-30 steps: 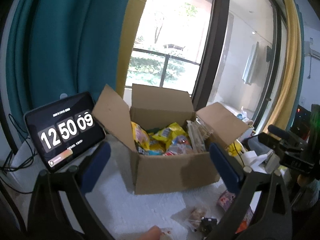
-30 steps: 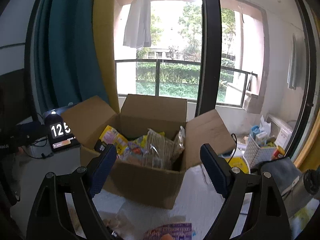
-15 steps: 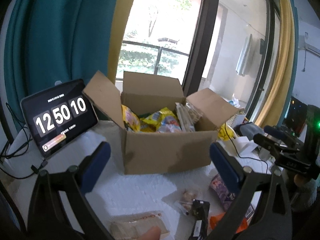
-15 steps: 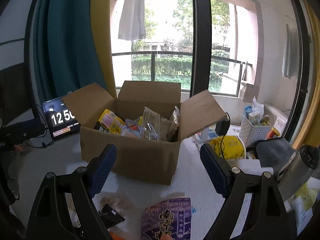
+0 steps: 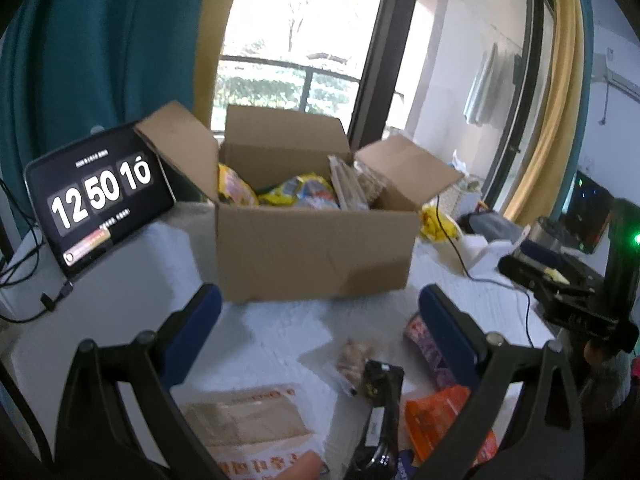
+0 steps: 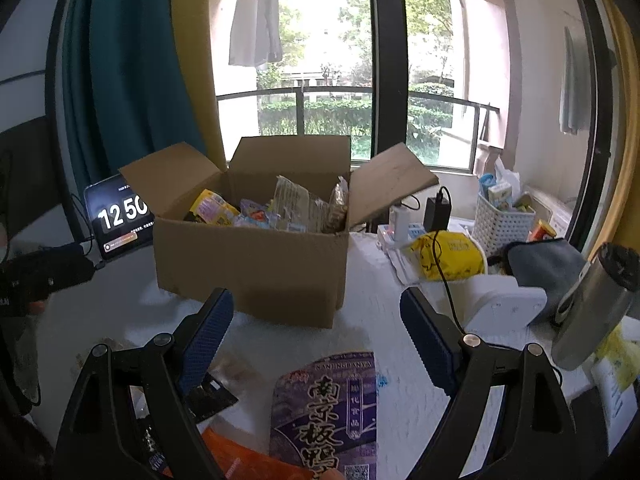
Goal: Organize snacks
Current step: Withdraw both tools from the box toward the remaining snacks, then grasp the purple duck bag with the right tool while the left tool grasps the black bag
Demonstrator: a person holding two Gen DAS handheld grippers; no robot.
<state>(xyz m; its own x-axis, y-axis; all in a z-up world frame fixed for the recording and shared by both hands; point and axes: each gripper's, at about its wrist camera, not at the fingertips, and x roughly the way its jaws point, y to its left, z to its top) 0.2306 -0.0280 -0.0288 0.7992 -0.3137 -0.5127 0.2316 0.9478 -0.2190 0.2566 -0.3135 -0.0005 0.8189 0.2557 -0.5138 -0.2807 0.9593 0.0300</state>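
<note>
An open cardboard box [image 5: 312, 252] holding several snack packets stands on the white table; it also shows in the right wrist view [image 6: 256, 264]. My left gripper [image 5: 320, 320] is open and empty above loose snacks: a brown packet [image 5: 248, 420], a black packet [image 5: 380, 396], an orange packet [image 5: 436, 420] and a clear nut bag [image 5: 356, 360]. My right gripper [image 6: 316, 336] is open and empty above a purple packet [image 6: 328, 408], with the orange packet [image 6: 240, 460] and black packet [image 6: 208, 396] at lower left.
A tablet clock [image 5: 96, 196] leans left of the box. To the right are a yellow bag [image 6: 448, 256], a white basket [image 6: 504, 220], a charger with cable [image 6: 436, 208], a grey pouch [image 6: 548, 264] and a steel flask [image 6: 592, 304].
Both grippers have pulled back and tilted down from the box. More of the loose snacks on the near table have come into view. Both stay open.
</note>
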